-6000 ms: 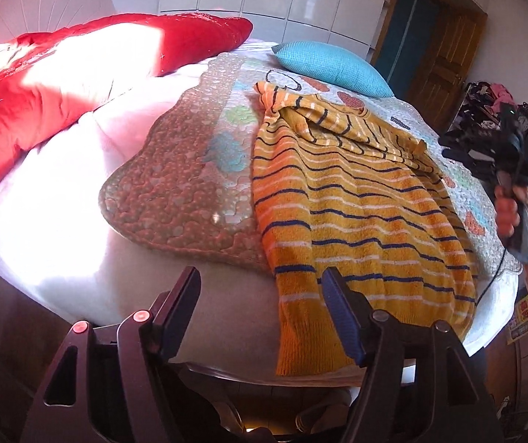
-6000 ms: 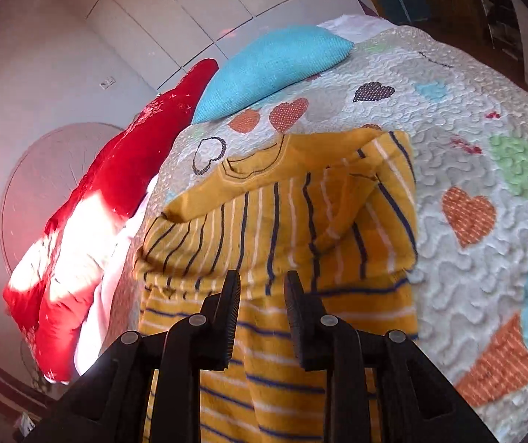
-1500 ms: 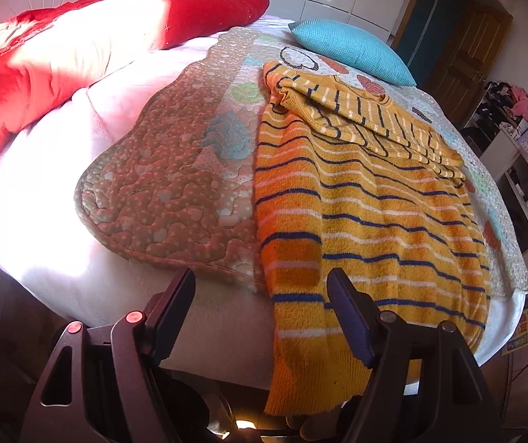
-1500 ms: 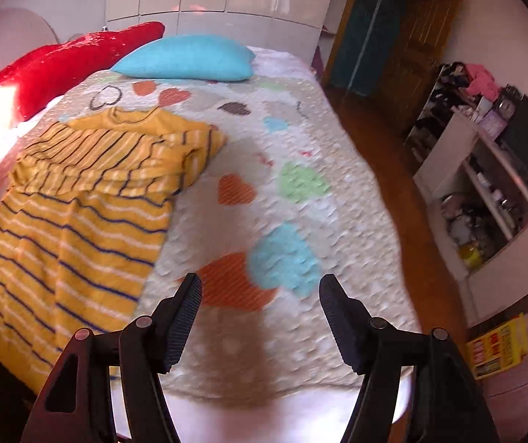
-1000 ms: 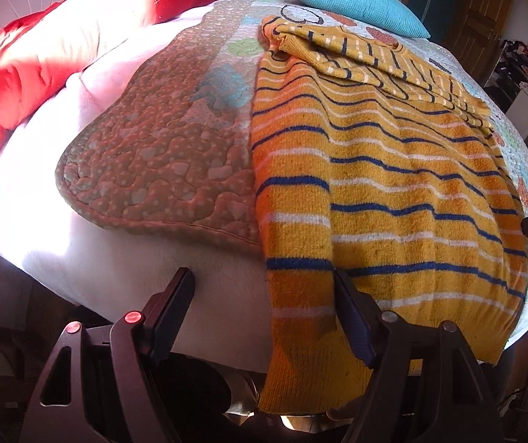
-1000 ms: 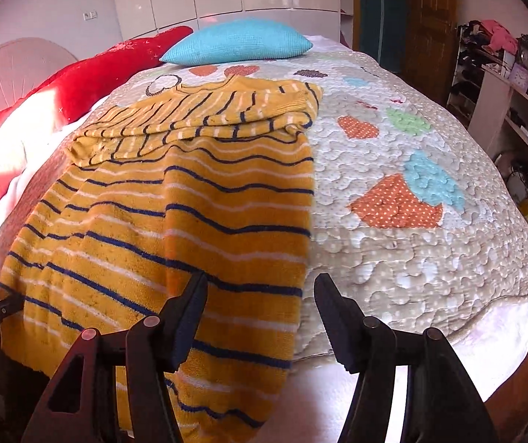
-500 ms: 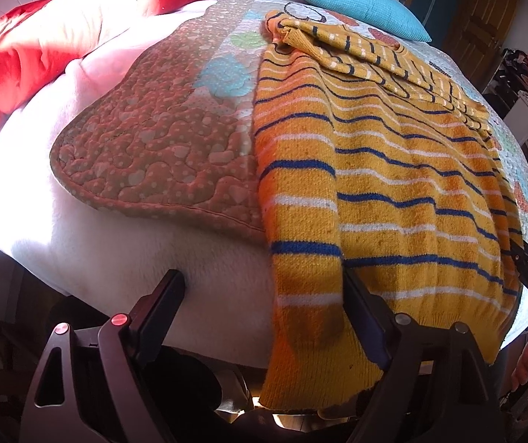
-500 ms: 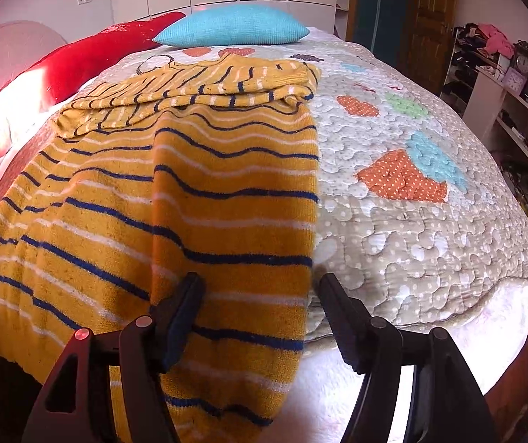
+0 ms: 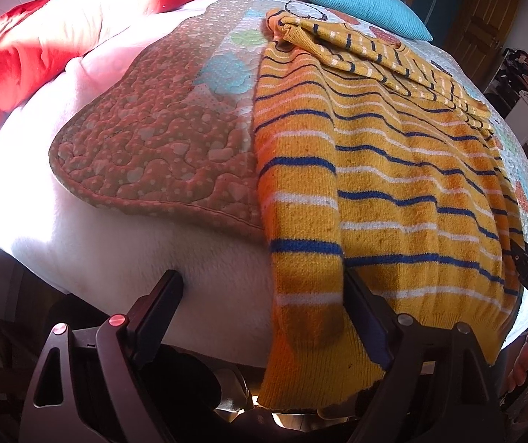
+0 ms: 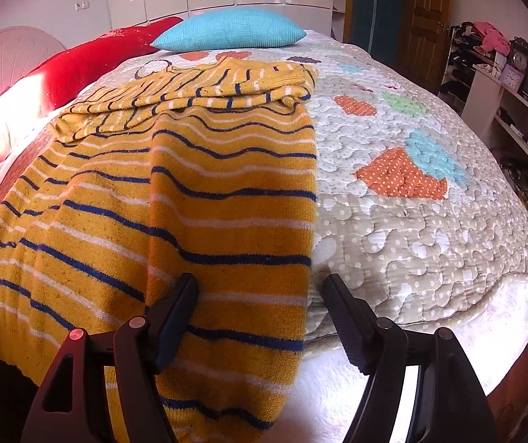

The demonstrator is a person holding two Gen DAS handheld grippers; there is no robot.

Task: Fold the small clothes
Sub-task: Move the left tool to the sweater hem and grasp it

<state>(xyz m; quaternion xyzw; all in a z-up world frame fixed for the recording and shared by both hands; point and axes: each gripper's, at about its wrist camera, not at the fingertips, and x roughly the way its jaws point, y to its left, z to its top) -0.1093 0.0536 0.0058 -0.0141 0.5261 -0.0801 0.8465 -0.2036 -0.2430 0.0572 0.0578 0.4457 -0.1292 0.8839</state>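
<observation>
The bed (image 10: pixel 430 376) fills both views, its white side dropping away at the near edge. Over it lies a quilted cover with hearts (image 10: pixel 411 229), whose scalloped border ends just short of that edge. The yellow striped sweater (image 10: pixel 197 184) lies flat on the cover, sleeves folded across its top, its hem hanging over the bed's near edge. To the right of the sweater the cover lies bare and wide; to its left, a strip of cover, then white sheet. A blue pillow (image 10: pixel 227 31) and a red duvet (image 9: pixel 24 48) lie at the bed's far side.

Left gripper (image 9: pixel 260 288) and right gripper (image 10: pixel 260 288) are both released, jaws just widened, each straddling one lower corner of the sweater without pinching it.
</observation>
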